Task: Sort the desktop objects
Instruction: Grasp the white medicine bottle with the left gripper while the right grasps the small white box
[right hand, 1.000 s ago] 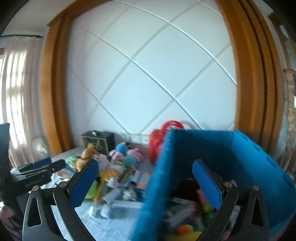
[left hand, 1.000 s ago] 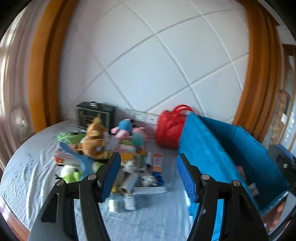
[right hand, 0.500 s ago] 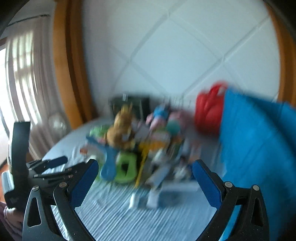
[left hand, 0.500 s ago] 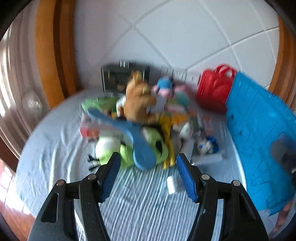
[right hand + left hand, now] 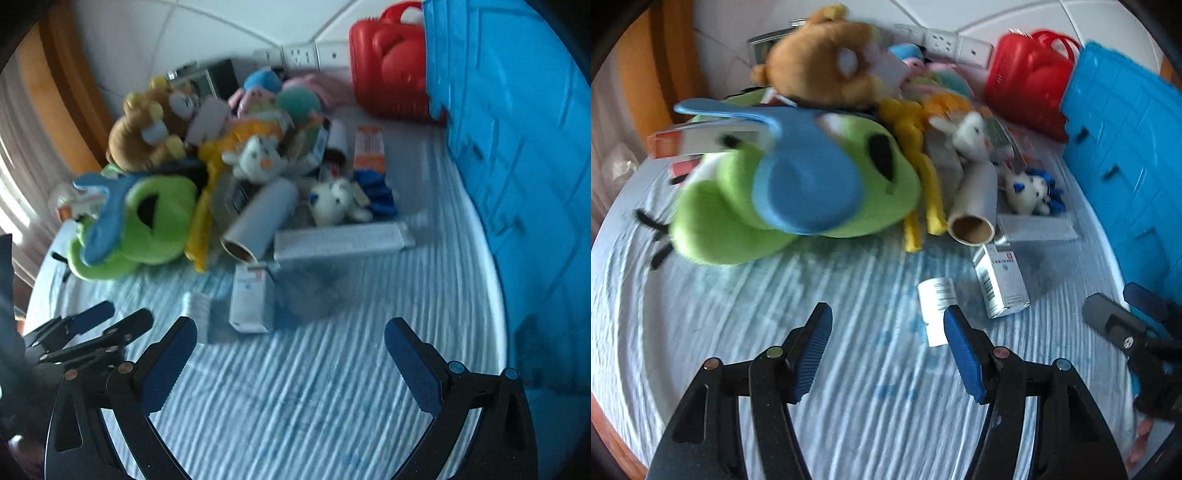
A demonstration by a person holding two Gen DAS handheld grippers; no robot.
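A heap of objects lies on the blue striped cloth (image 5: 820, 314): a green plush (image 5: 798, 184) under a blue paddle-shaped piece (image 5: 809, 184), a brown bear (image 5: 820, 70), a cardboard tube (image 5: 975, 206), a small white box (image 5: 1001, 284) and a small white bottle (image 5: 936, 306). My left gripper (image 5: 886, 343) is open and empty, just short of the bottle. My right gripper (image 5: 291, 354) is open and empty, near the white box (image 5: 251, 299) and the long grey box (image 5: 340, 240).
A blue bin (image 5: 1126, 158) stands at the right; it also shows in the right wrist view (image 5: 517, 166). A red plastic case (image 5: 1030, 85) sits behind the heap beside a power strip (image 5: 945, 40). The table edge curves along the left.
Both grippers have dipped down and moved in toward the table and the heap. The right one has swung left, away from the blue bin. Both stay open.
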